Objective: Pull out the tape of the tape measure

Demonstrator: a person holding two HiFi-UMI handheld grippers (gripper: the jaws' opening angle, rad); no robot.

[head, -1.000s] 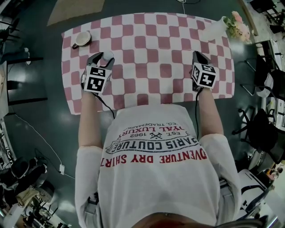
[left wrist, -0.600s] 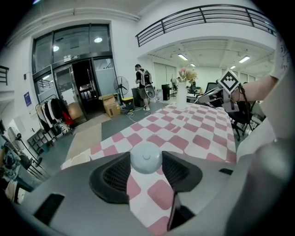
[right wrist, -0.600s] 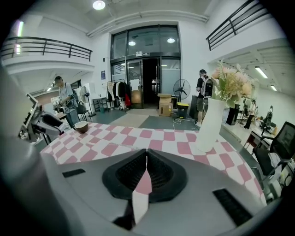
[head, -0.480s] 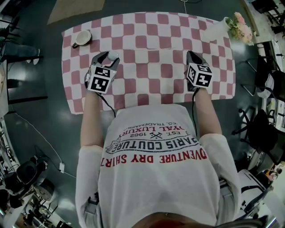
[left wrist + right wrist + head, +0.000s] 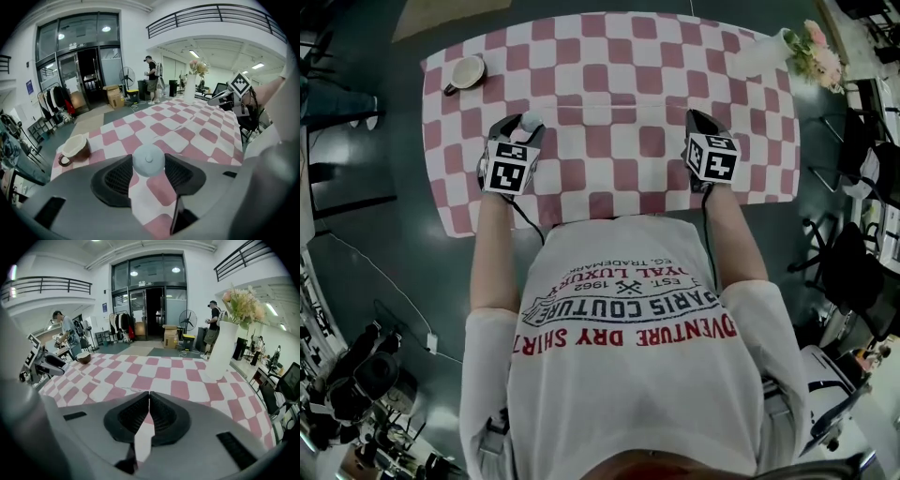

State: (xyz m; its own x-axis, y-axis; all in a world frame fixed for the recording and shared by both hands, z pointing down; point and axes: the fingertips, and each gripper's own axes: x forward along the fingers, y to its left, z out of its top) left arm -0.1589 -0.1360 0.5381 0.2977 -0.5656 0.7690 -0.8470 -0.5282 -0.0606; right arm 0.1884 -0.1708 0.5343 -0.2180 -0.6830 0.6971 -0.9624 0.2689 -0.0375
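Note:
A small round white tape measure sits between the tips of my left gripper, which is shut on its two sides. In the head view it shows as a white disc at the front of the left gripper, over the left part of the pink-and-white checked table. No tape is seen drawn out of it. My right gripper is shut with its pads touching and nothing visible between them. It hangs over the table's right part, well apart from the tape measure.
A cup stands at the table's far left corner. A white vase with pink flowers stands at the far right corner. The person's arms and shirt cover the near edge. People stand in the hall beyond.
Both grippers have sunk toward the table. The right one has also shifted a little to the left. The jaws of both stand as before.

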